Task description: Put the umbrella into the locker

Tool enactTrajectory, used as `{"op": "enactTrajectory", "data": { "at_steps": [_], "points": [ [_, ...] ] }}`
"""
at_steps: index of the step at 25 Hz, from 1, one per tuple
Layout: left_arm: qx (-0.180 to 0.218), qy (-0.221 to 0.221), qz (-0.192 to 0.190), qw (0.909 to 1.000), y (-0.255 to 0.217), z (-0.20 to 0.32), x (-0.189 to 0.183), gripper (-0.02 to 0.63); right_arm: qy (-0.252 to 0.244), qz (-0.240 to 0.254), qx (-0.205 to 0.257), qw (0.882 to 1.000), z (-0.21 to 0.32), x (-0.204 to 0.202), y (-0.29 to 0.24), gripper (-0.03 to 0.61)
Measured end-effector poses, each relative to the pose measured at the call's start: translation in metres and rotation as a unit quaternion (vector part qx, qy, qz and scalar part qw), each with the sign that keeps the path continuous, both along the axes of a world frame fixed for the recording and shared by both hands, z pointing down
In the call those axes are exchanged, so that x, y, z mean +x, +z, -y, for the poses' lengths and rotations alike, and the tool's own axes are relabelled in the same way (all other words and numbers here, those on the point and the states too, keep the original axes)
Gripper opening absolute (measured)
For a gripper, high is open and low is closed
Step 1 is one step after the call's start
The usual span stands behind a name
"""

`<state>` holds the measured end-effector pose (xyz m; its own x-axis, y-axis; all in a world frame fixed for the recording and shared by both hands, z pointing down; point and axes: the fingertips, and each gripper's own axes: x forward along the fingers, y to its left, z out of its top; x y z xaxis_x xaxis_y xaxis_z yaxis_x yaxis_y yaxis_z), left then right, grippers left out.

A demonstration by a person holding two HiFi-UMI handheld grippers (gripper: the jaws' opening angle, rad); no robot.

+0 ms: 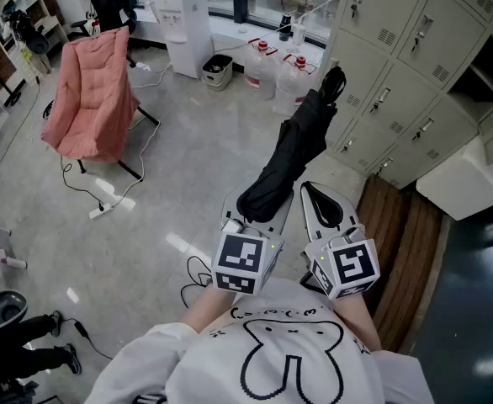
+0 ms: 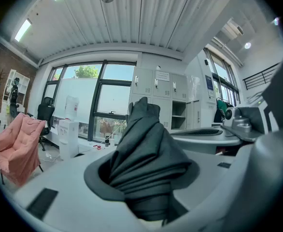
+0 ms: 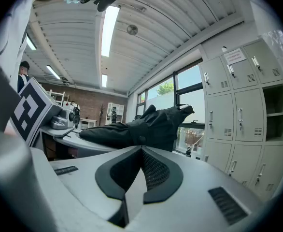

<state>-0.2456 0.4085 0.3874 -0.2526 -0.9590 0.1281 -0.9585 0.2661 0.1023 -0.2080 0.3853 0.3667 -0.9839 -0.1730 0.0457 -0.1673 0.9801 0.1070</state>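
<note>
Left gripper (image 1: 257,215) around umbrella (image 1: 301,146) (black, folded)

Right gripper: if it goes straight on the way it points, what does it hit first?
Likely the umbrella, which the left gripper holds slanting across just ahead of the right gripper's shut tips. Height is hard to judge; it could slip past toward the lockers.

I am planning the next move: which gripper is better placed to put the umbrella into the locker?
Left. The left gripper is shut on the umbrella, while the right gripper is shut and empty beside it.
</note>
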Motion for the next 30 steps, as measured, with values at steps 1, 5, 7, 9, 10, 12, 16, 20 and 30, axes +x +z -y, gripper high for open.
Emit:
{"op": "enactTrajectory", "data": {
  "at_steps": [1,5,7,9,10,12,16,20,30],
  "points": [
    [-0.001,0.0,0.001,1.0,0.0,0.001,0.0,0.225,0.0,-0.002,0.001,1.0,0.001,-0.001,0.0,0.021],
    [-0.005,-0.002,0.004,1.0,0.001,0.011,0.001,0.225,-0.001,-0.011,0.009,1.0,0.011,0.0,0.002,0.02],
    [-0.007,-0.001,0.006,1.0,0.001,0.014,0.001,0.225,0.004,-0.009,0.013,1.0,0.015,0.001,0.001,0.021],
    [-0.005,0.002,0.007,1.0,-0.001,0.013,0.001,0.225,0.011,-0.006,0.017,1.0,0.017,0.003,-0.002,0.021],
    [-0.005,0.003,0.008,1.0,-0.003,0.016,0.002,0.225,0.012,-0.005,0.019,1.0,0.02,0.004,-0.004,0.023],
    [-0.002,0.004,0.008,1.0,-0.006,0.032,0.006,0.225,0.014,-0.007,0.021,1.0,0.036,0.009,-0.007,0.025],
    [-0.002,0.008,0.009,0.9999,-0.012,0.08,0.022,0.225,0.027,-0.007,0.02,0.999,0.087,0.028,-0.012,0.025],
    [-0.001,0.02,0.012,0.9997,-0.016,0.113,0.042,0.225,0.027,-0.002,0.02,0.999,0.114,0.05,-0.015,0.025],
    [0.006,0.048,0.007,0.9988,-0.018,0.208,0.097,0.225,0.052,-0.007,0.01,0.999,0.2,0.11,-0.009,0.026]
  ]
}}
